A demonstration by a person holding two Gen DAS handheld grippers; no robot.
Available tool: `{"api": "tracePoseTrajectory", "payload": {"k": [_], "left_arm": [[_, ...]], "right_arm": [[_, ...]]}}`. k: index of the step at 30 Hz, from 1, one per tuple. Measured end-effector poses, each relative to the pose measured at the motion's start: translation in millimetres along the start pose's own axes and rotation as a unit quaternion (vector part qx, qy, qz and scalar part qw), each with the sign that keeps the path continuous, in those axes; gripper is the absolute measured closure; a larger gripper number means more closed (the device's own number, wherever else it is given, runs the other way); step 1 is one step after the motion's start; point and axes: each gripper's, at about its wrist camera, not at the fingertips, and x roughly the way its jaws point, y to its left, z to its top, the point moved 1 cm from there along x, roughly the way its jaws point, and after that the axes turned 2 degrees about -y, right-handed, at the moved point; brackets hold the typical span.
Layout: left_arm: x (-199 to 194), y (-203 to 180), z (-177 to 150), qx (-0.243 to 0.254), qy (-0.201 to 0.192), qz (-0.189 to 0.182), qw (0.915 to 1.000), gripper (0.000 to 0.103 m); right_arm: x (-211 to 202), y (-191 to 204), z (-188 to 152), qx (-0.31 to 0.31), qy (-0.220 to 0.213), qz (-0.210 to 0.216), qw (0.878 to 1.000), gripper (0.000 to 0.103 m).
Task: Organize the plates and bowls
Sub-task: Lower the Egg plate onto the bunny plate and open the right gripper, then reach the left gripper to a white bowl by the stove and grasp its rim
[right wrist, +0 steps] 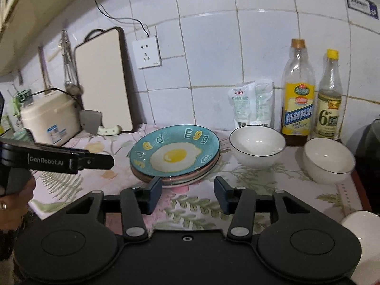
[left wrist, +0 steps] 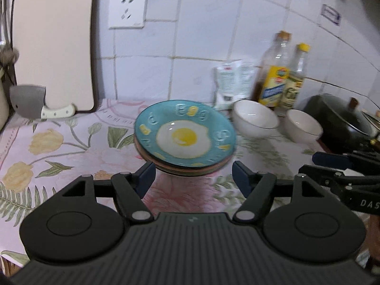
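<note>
A: Where are the task's things to be found?

B: A stack of plates (right wrist: pixel 174 158) is seen on the floral worktop (right wrist: pixel 273 185), topped by a teal plate (left wrist: pixel 184 134) printed with a fried egg. Two white bowls are stood to its right: the nearer bowl (right wrist: pixel 257 149) just beside the stack, the farther bowl (right wrist: pixel 329 161) apart from it, in front of the bottles.

A: And the jaws?

B: Both pairs are spread with nothing between them. The left gripper (left wrist: pixel 192 178) is held just short of the stack's near rim; the right gripper (right wrist: pixel 188 191) likewise, with no pad seen pressing on crockery.

A: How is the crockery expected to handle?

B: It is judged stiff, glazed and slippery, fairly heavy as a stack, and breakable if knocked. The plates would best be taken at the rim (the shallow lip offers the only edge), and each bowl at its wall, one jaw inside and one outside.

A: Is anything held in the containers?

B: Both bowls appear empty. The taller bottle (right wrist: pixel 298 90) is mostly empty, with dark liquid low down; the yellow-capped bottle (right wrist: pixel 330 97) cannot be judged behind its label.
</note>
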Motion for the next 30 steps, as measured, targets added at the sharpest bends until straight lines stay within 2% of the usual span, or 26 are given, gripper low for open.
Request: {"api": "tracePoseTrajectory", "payload": {"k": [5,6,9,11,14,20,30], "left_arm": [[-27,-33,-2,0.033,0.001,-0.027,0.9991,0.030],[-31,-40,-3,0.039,0.003,-0.034,0.9986,0.029],[-38,-58,-4,0.051,0.012,-0.060,0.9968,0.027],[-40,-71,-4,0.062,0.015,-0.074,0.9952,0.025],[-39,-93,-6,0.075,0.016,-0.090,0.9930,0.022],[-16,-135,-12,0.088,0.024,-0.125,0.9879,0.018],[52,-191,-30,0.085,0.040,-0.160,0.9826,0.016]], "right_arm": [[-40,-6,-8,-0.026,0.005,0.004,1.000,0.037],[-47,-7,-10,-0.015,0.004,0.006,1.000,0.036],[-67,-12,-18,-0.030,0.011,-0.001,0.999,0.030],[-79,-15,-24,-0.037,0.013,-0.005,0.999,0.021],[-94,-22,-35,-0.047,0.014,-0.016,0.999,0.018],[-110,-43,-63,-0.049,0.018,-0.052,0.997,0.013],[-94,-108,-105,0.005,0.044,-0.133,0.990,0.011]]}}
